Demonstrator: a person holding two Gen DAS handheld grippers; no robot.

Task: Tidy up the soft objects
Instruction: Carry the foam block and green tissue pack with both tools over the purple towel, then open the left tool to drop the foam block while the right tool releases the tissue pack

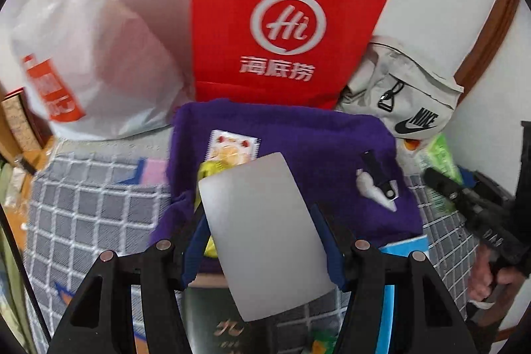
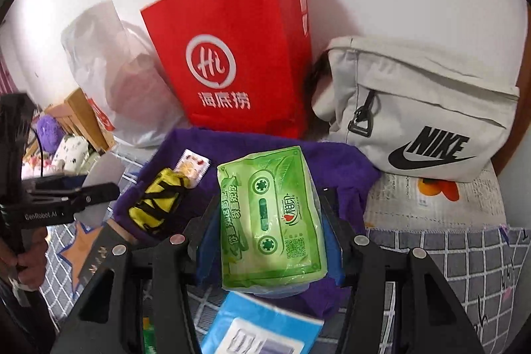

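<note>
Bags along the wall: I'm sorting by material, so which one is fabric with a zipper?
The grey Nike bag, rightmost. The red paper bag has string handles; the white bag is thin plastic.

This is somebody's home, a lived-in bedroom corner by the look of it. A red paper shopping bag [image 2: 239,55] and a white plastic carrier [image 1: 96,55] lean on a plain white wall, a pale Nike pouch [image 2: 421,115] slumps beside them, and everything sits on a grey checked bedspread [image 1: 86,208] with a purple towel [image 1: 315,141] across it.
</note>
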